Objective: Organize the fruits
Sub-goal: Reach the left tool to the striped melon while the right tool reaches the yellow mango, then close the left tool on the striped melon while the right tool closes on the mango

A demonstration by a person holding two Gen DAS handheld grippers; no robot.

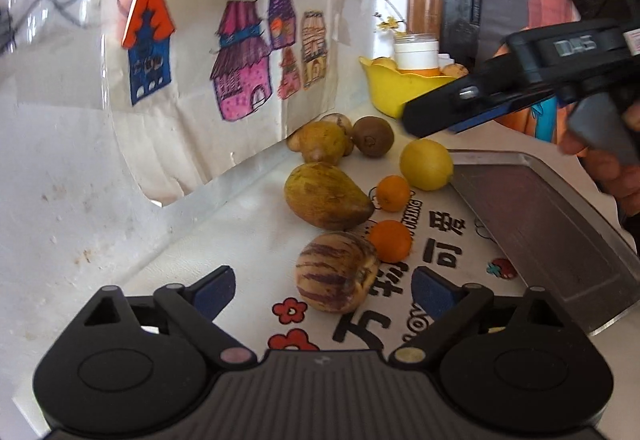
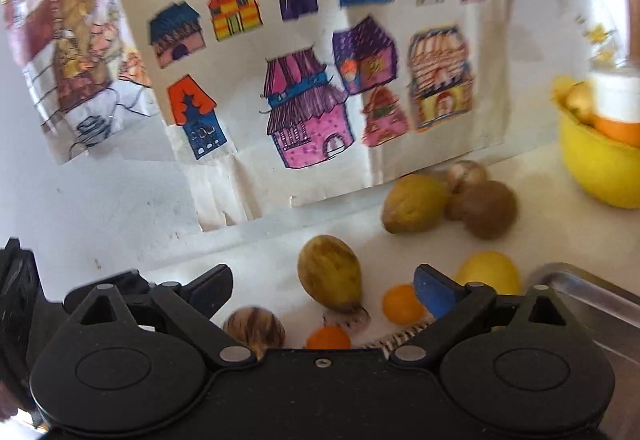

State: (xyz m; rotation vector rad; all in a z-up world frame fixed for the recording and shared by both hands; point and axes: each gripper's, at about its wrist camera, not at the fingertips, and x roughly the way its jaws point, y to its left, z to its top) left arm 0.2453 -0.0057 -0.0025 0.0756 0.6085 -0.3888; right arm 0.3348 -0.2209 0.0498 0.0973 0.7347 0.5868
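Striped melon [image 1: 336, 272] lies nearest, just ahead of the wide-open, empty left gripper [image 1: 324, 290], long axis running left to right. Two small oranges [image 1: 390, 243], one lemon [image 1: 426, 165], one kiwi [image 1: 373, 136]. Metal tray [image 1: 560, 236] at right holds nothing. Far yellow bowl [image 1: 394, 94] holds a white jar and fruit. Right gripper [image 2: 323, 290] wide open, empty.

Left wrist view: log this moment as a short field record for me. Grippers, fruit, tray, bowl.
left gripper: open, empty, facing the striped melon
right gripper: open, empty, above the fruit
loose fruit: two small oranges, lemon, kiwi, green-yellow mango-like fruit
metal tray: on the right, no fruit visible in it
yellow bowl: at the back, holding a white-lidded jar
backdrop: drawing of houses
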